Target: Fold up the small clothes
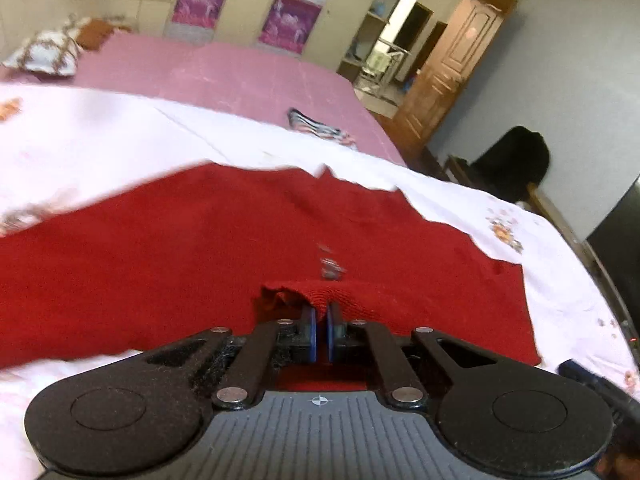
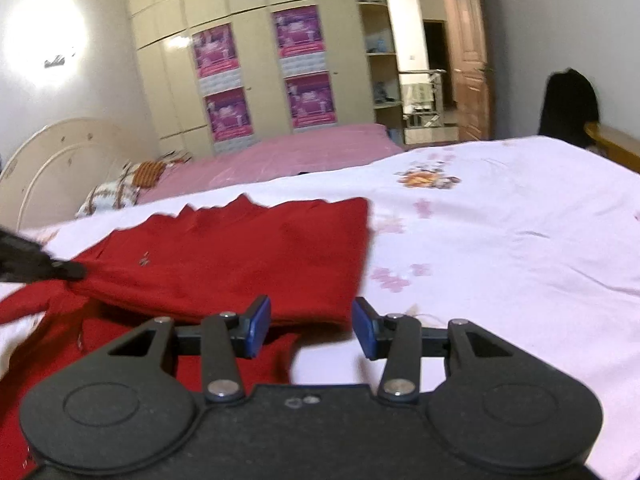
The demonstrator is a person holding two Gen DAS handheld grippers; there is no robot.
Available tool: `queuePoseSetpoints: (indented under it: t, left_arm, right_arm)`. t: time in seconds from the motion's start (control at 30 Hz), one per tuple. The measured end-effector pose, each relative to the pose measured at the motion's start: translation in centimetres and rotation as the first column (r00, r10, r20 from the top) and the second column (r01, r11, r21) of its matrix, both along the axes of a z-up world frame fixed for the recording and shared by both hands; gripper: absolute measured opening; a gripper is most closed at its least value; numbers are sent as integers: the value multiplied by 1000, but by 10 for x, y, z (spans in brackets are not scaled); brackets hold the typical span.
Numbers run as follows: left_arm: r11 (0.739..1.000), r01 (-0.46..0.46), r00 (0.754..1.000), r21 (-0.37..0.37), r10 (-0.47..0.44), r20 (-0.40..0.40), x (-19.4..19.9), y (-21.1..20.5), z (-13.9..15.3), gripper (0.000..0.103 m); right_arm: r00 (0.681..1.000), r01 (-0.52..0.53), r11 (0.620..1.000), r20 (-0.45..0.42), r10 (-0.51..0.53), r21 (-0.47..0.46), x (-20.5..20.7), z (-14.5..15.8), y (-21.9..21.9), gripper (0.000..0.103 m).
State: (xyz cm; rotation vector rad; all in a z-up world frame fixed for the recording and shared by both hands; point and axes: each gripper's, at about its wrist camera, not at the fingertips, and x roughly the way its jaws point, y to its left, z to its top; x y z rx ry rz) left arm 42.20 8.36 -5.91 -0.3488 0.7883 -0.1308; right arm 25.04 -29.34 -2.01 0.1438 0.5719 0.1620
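My left tool [image 1: 321, 322] is pinched tight on a raised bit of the red garment [image 1: 224, 240], right at its near edge, and the cloth bunches up around the blue pads [image 1: 310, 332], so I have a firm hold for carrying that edge across. The garment lies spread on the white flowered sheet [image 1: 100, 140] of the bed, looking partly folded already, with one layer over another near my right side. My right tool [image 2: 312, 326] stands partly open with nothing between its pads; it sits just over the garment's near right corner, which I judge is where I want a second pinch so both corners travel together. In the right view, the left tool shows at the far left, tugging the cloth into a small peak. A striped piece [image 1: 320, 128] waits further back on the pink sheet [image 1: 224, 72].
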Motion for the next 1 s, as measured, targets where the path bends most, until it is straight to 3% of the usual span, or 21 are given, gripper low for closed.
queuePoseSetpoints:
  t: [0.07,0.13,0.4,0.47,0.53,0.77,0.8,0.83,0.9,1.0]
  left_arm:
    - [999,-39,999,35,39,-10,-1,19,-6,5]
    - [998,-56,997,6,57,-47,5,32,-16,5]
    - [998,-40,996,39,43,-78,4,23,-40,5]
    - [998,-41,996,43,44,-72,-10,24,-39,5]
    - [998,-44,997,34,46,-70,-13,26,-39,5]
    - [994,-7,998,113,14,-67,-12,21,-36,6]
    - [993,-10,998,121,17,-63,-14,23,-33,11]
    - [989,-19,999,144,26,-47,-17,24,-28,30]
    - [974,-59,998,221,50,44,-27,24,-11,59]
    - [975,-29,995,219,9,95,-18,19,3,59]
  right_arm:
    - [1000,14,1000,-14,-14,22,5,-2,-6,43]
    - [999,20,999,-32,-18,47,12,-6,-8,41]
    - [997,21,987,-82,-8,161,48,-15,-7,40]
    - [994,-22,994,-106,33,110,55,-18,3,38]
    - [979,-48,998,-194,57,49,65,-32,12,25]
    - [982,-107,992,-161,95,-63,60,-33,22,21]
    - [979,-122,991,-172,112,-48,61,-31,19,24]
    - [978,-128,992,-167,123,-17,62,-27,13,30]
    - [990,-120,993,-79,121,13,62,-15,-1,33]
    - [995,-88,996,-45,90,33,86,-8,-11,34]
